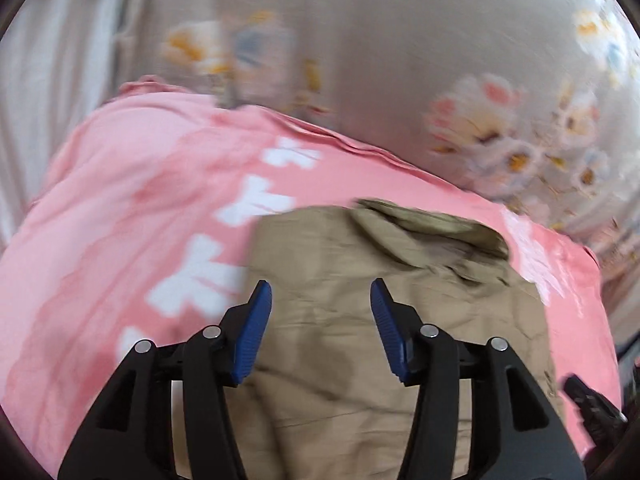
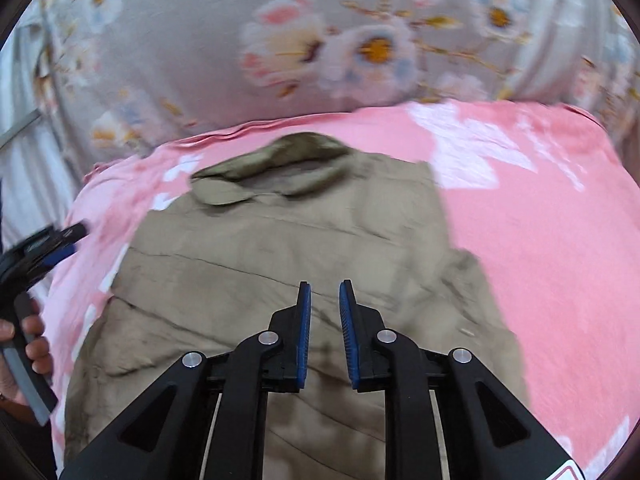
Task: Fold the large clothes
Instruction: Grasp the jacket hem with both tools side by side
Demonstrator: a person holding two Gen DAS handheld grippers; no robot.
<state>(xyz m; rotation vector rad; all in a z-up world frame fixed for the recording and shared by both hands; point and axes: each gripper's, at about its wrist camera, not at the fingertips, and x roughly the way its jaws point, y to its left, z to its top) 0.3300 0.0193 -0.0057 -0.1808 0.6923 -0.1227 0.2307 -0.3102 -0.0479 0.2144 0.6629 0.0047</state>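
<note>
A khaki shirt [image 2: 304, 264] was observed lying flat on a pink cloth [image 2: 540, 248] with white printed patches, which was itself spread over a grey floral bedsheet [image 2: 192, 40]. The collar [image 2: 276, 168] of the shirt was directed toward the far edge of the pink cloth, just short of it. Creases were noted across the body of the shirt. Both views were blurred by motion.

The left gripper [image 1: 320, 300] was recorded above the shirt with its blue pads [image 1: 252, 332] spread wide apart; nothing was held between them. In the right wrist view the same tool was seen at the left edge of the pink cloth, with the person's hand [image 2: 28, 344] wrapped round its handle.

The right gripper [image 2: 324, 300] was recorded over the near middle of the shirt, jaws narrowed to a small gap but not closed. No fabric was seen pinched between its pads [image 2: 346, 336].
</note>
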